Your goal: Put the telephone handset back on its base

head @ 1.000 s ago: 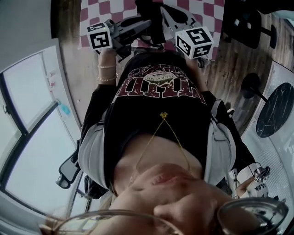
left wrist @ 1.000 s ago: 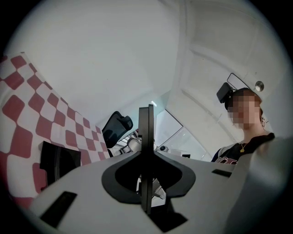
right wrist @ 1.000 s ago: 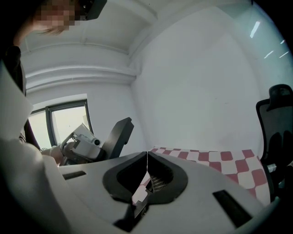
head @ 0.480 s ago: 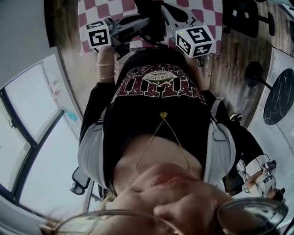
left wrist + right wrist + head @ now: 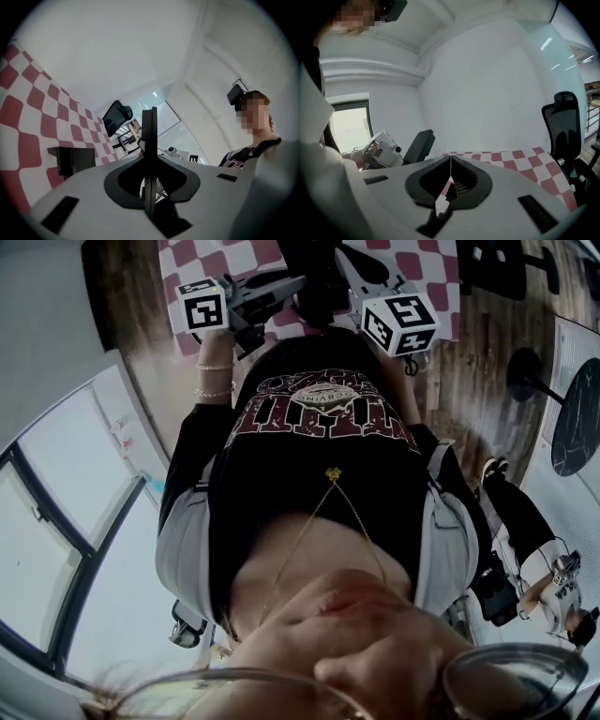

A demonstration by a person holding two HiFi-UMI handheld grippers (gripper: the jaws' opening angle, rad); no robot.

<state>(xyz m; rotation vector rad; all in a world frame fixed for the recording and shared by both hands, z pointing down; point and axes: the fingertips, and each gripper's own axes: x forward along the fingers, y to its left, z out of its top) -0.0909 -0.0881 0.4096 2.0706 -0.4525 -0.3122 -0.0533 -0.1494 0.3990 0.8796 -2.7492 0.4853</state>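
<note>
Left gripper (image 5: 149, 136): jaws clenched flat together, only a thin seam between them, nothing caught in it.
Right gripper (image 5: 450, 166): also clenched, jaws meeting in a hairline, empty.

Why held so: both are carried close in front of the person's torso, roughly level, noses pointing out over the checked cloth (image 5: 33, 126). With neither set of jaws parted, I read this as a carrying or waiting posture, not an approach. I judge the grasp not yet begun.

Handset: I cannot pick it out with certainty in any view, and neither gripper has it.
- Head view: a dark shape (image 5: 317, 287) lies just ahead of and between the two gripper noses, over the cloth. It is too dim to give an outline.
- Left gripper view: a dark boxy thing (image 5: 71, 160) sits on the cloth, ahead and off to one side of the jaws and well apart from them. It is matt, flat-faced and square-edged. I cannot tell whether it is phone, base or neither.

Next step, as I judge it: part one pair of jaws and face the dark shape.
</note>
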